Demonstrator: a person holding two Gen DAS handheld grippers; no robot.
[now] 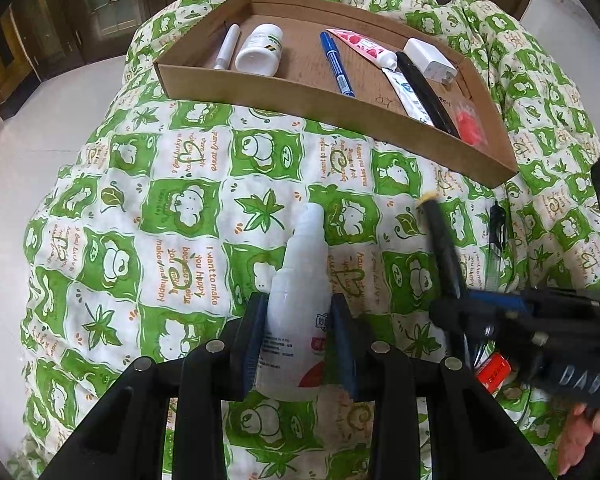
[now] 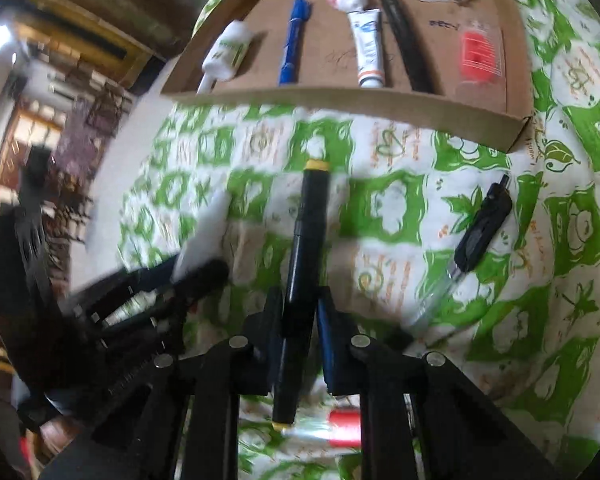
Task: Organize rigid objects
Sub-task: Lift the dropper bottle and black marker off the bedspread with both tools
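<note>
My left gripper point(image 1: 298, 304) is shut on a white spray bottle point(image 1: 300, 264), which points toward the cardboard tray point(image 1: 300, 92) at the far side of the green-and-white quilt. My right gripper point(image 2: 299, 296) is shut on a black marker point(image 2: 310, 216) with yellow ends, held above the quilt and also aimed at the tray point(image 2: 340, 100). In the left wrist view the right gripper point(image 1: 460, 312) and its marker point(image 1: 440, 232) are at the right, close beside the bottle. The right wrist view shows the bottle point(image 2: 210, 220) blurred at the left.
The tray holds a white pen point(image 1: 226, 46), a pill bottle point(image 1: 260, 50), a blue marker point(image 1: 336, 64), two tubes, a black pen point(image 1: 424, 88), a white charger point(image 1: 428, 58) and a red packet point(image 1: 470, 124). A clear pen with a black cap point(image 2: 484, 224) and a red cylinder point(image 1: 494, 370) lie on the quilt.
</note>
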